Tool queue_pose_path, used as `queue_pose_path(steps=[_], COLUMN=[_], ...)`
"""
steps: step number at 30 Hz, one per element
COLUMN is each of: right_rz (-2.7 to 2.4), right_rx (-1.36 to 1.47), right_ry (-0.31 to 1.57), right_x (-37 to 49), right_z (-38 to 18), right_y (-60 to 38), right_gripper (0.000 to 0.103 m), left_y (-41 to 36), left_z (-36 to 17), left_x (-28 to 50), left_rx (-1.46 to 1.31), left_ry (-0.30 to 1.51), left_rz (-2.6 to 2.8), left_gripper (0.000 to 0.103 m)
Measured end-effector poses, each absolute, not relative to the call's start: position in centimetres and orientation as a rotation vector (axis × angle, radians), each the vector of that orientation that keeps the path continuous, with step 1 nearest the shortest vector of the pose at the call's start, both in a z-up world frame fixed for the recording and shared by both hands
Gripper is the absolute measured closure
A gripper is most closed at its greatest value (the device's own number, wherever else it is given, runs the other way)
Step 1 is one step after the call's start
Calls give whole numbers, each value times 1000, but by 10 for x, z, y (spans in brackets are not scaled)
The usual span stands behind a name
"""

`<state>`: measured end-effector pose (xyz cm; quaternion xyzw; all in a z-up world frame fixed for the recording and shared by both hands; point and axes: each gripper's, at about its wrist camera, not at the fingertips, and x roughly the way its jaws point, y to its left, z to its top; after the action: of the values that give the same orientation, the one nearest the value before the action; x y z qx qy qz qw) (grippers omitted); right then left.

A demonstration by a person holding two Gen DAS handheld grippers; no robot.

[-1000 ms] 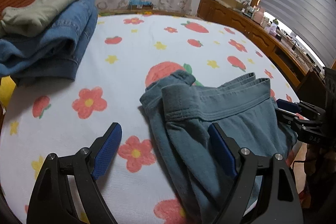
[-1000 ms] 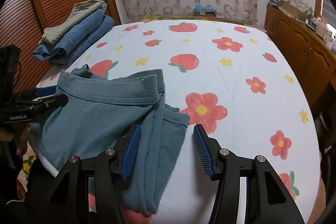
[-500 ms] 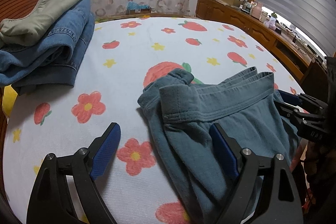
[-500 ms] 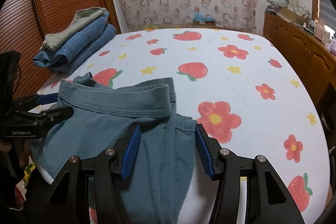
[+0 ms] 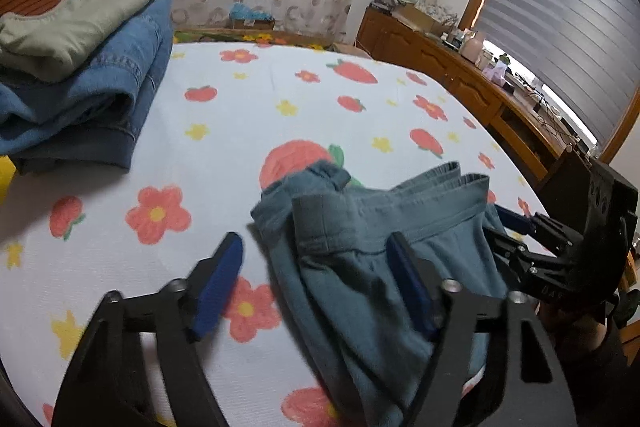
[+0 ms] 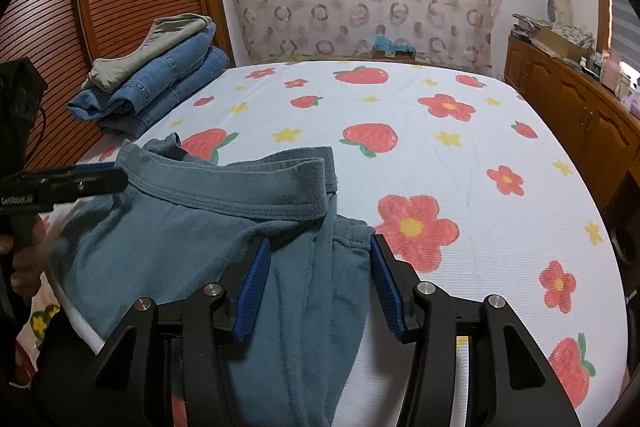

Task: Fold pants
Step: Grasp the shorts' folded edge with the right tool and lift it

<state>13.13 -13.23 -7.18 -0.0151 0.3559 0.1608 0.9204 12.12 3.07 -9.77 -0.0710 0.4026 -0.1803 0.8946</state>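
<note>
Strawberry-and-flower bedsheet (image 6: 460, 155) covers the bed under both of your tools. Your left gripper (image 5: 316, 285) has its jaws spread wide: the right blue pad (image 5: 408, 287) sits over the teal pants (image 5: 360, 267), the left pad over bare sheet. Your right gripper (image 6: 316, 285) is also spread, its pads straddling a bunched fold of the pants (image 6: 208, 223) without pinching it. The pants lie crumpled at the near edge of the bed, waistband facing far. At far left, a stack of folded jeans (image 6: 160, 91) carries an olive garment (image 6: 160, 47) on top. A wooden sideboard (image 6: 580, 107) runs along the right wall.
</note>
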Motion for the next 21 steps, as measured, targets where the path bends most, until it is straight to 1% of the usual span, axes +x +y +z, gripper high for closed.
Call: queue_pose_path(steps=[1, 2, 3, 5, 6, 8, 11, 13, 14, 15, 17, 18, 21], right_rz=[323, 316, 314, 309, 312, 328, 367, 377, 383, 391, 401, 407, 411], right_rx=[-33, -36, -36, -33, -28, -5, 28, 28, 34, 44, 61, 70, 84], right_ry=[735, 740, 745, 749, 751, 760, 777, 780, 781, 783, 785, 784, 763], right_x=[132, 133, 133, 134, 135, 136, 139, 140, 140, 141, 142, 142, 138], right_z=[-71, -71, -70, -69, -68, -67, -67, -67, -67, -67, -67, -67, -63], right_y=[-132, -132, -131, -132, -133, -136, -138, -137, -138, -139, -141, -142, -145], right_gripper=[55, 56, 57, 65, 68, 80, 90, 91, 91, 92, 92, 92, 93], left_y=[30, 29, 28, 27, 26, 26, 25, 26, 26, 26, 26, 25, 21], left_z=[-98, -100, -102, -105, -107, -109, -111, -110, -110, -110, -107, -103, -93], left_x=[122, 125, 128, 130, 131, 131, 129, 129, 130, 129, 127, 123, 116], left_rx=[-149, -146, -141, -139, -139, -135, -128, -127, -130, -142, -166, -162, -149], left_ry=[835, 845, 855, 864, 868, 861, 856, 858, 858, 858, 847, 824, 792], left_rz=[-379, -376, -370, -373, -372, -373, -373, -374, -378, -397, -415, -418, -423], left_gripper=[43, 50, 52, 55, 55, 55, 55, 56, 60, 71, 82, 84, 85])
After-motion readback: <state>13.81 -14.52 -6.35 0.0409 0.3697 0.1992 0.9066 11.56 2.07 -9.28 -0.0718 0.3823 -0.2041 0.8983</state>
